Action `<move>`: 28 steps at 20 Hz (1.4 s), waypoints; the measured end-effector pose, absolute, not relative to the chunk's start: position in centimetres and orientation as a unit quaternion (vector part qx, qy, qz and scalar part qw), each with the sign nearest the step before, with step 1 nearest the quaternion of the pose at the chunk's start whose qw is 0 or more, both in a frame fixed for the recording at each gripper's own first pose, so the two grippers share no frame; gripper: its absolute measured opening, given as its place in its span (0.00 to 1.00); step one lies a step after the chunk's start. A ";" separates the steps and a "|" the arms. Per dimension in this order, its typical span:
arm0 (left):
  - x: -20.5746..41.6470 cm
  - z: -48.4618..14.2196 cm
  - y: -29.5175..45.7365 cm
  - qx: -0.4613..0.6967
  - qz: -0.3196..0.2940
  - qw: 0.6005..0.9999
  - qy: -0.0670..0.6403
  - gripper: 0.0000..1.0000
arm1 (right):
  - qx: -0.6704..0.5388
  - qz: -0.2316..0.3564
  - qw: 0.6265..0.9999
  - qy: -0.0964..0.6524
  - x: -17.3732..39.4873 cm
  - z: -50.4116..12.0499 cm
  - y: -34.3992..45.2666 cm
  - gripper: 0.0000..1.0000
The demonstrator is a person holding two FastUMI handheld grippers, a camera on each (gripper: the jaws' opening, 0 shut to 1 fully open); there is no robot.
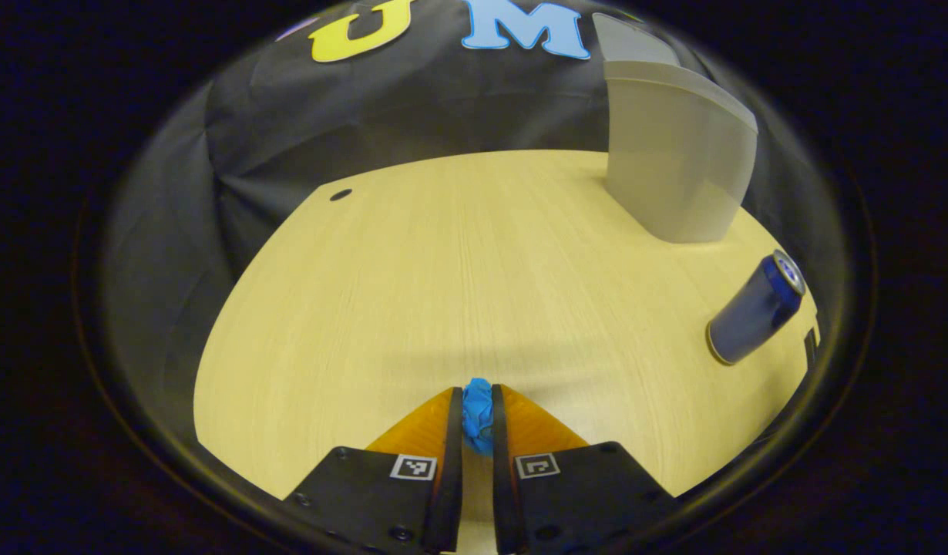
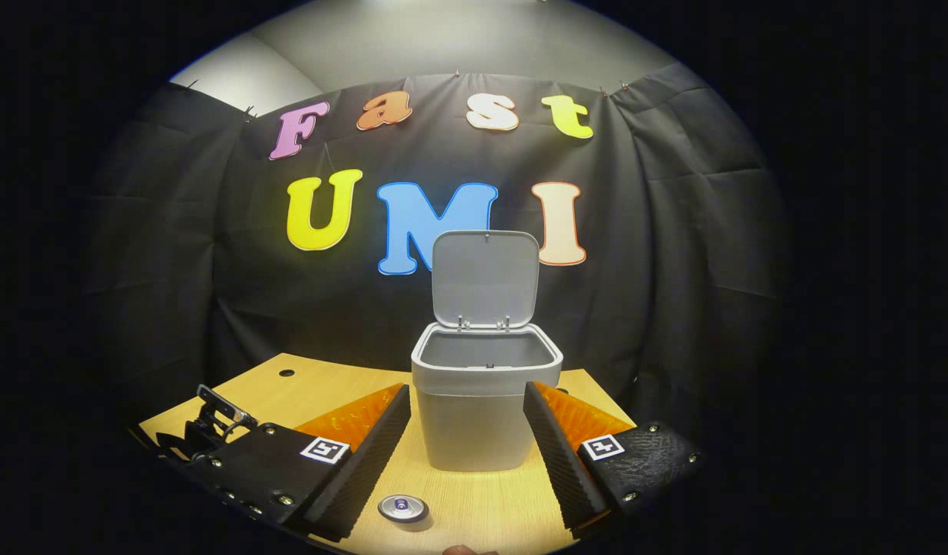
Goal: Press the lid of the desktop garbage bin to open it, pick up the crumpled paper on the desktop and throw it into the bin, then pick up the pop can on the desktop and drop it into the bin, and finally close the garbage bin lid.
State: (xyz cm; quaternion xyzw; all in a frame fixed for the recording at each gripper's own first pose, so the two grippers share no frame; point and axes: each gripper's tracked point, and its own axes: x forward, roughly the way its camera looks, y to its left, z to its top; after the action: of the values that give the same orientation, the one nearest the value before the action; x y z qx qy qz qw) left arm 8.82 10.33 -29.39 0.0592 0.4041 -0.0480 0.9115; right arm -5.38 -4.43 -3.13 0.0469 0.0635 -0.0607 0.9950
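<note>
Left gripper view: the left gripper (image 1: 478,420) pinches the crumpled paper (image 1: 478,412) between both fingers, well short of the garbage bin (image 1: 674,169), ready to carry it there. The pop can (image 1: 755,308) stands just before the bin. The right gripper (image 2: 466,439) hangs wide apart facing the bin, whose lid (image 2: 485,277) stands raised.

table (image 1: 458,262): pale wood-grain top, smooth, soft sheen
bin (image 2: 474,416): grey plastic, matt and even — lid (image 2: 485,277) the same plastic
paper ball (image 1: 478,416): blue paper, crumpled, dull, creased all over
can (image 1: 751,312): blue metal, glossy side — bright silvery end at 1 o'clock
booth wall (image 1: 327,123): black cloth, matt, hanging in loose folds
right gripper (image 2: 468,443): inner finger faces ribbed and rough
</note>
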 end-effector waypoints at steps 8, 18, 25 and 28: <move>16.0 -17.4 6.5 0.048 -0.067 0.947 0.309 0.25 | 0.060 -0.068 0.995 0.047 -4.9 -2.4 -6.6 0.94; 21.1 -5.3 -0.4 0.024 -0.114 0.975 0.190 0.23 | 0.065 -0.101 0.992 0.036 -5.4 -2.4 -9.8 0.94; 25.0 1.1 -6.8 0.016 -0.151 0.982 0.115 0.25 | 0.062 -0.119 0.990 0.038 -6.1 -2.6 -11.9 0.94; 25.8 2.5 -9.4 0.007 -0.169 0.981 0.100 0.23 | 0.064 -0.129 0.989 0.039 -6.4 -2.8 -13.0 0.94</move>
State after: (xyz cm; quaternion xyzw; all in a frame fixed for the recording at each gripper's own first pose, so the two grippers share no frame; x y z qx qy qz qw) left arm 25.77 -9.44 2.49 0.0068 0.1004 -0.1688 0.9805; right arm -6.37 -13.01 -2.82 0.0643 0.0394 -0.1289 0.9888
